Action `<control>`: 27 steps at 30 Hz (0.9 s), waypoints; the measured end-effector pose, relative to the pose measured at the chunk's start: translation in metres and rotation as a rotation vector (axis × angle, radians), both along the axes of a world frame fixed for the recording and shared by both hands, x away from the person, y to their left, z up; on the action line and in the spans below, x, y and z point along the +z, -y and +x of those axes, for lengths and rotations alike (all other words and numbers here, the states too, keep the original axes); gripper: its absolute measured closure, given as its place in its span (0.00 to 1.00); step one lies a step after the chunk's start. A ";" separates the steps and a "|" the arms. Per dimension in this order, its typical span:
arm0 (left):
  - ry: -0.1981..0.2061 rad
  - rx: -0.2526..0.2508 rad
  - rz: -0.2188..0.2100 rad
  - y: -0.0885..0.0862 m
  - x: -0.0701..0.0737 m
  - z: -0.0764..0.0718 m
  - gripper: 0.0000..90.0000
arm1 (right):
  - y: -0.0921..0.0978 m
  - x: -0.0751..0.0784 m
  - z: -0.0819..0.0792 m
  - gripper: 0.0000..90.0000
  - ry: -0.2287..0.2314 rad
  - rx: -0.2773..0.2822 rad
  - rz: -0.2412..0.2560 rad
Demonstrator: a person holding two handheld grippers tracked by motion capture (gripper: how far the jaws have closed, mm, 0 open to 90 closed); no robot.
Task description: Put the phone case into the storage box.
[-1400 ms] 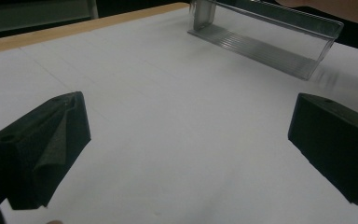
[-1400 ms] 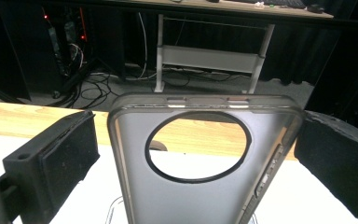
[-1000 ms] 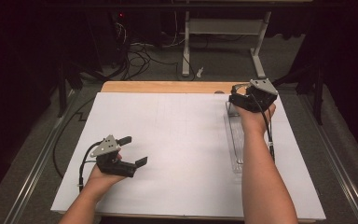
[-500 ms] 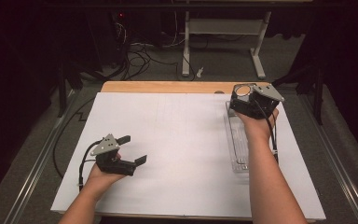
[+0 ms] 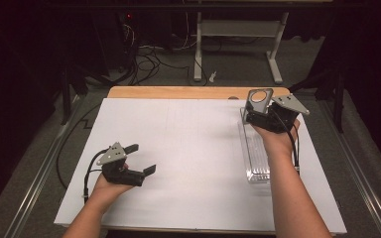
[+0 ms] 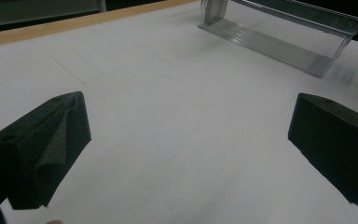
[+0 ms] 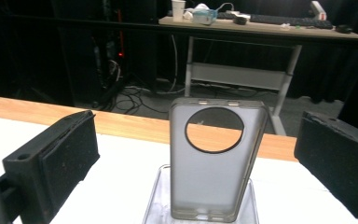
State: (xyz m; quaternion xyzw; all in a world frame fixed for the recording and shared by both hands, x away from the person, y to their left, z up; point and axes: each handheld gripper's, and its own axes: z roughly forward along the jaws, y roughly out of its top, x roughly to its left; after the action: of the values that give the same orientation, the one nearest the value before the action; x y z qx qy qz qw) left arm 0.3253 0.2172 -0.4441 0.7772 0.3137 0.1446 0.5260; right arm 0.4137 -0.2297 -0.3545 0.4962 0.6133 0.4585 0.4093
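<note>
A translucent grey phone case stands upright at the far end of a clear plastic tray — near the desk's far right corner. The right gripper hovers at that end of the tray, jaws wide apart, the case between them but untouched. The left gripper sits low near the desk's near left corner — its jaws are also apart, holding nothing.
</note>
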 end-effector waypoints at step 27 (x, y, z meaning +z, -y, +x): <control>-0.004 0.023 -0.010 -0.005 0.001 0.000 0.00 | 0.026 -0.009 -0.090 0.00 0.030 0.197 -0.009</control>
State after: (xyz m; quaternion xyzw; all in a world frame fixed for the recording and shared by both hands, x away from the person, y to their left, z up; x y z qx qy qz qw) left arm 0.3249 0.2221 -0.4426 0.7714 0.3243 0.1474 0.5274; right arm 0.3240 -0.2559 -0.3634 0.4248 0.6550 0.5010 0.3736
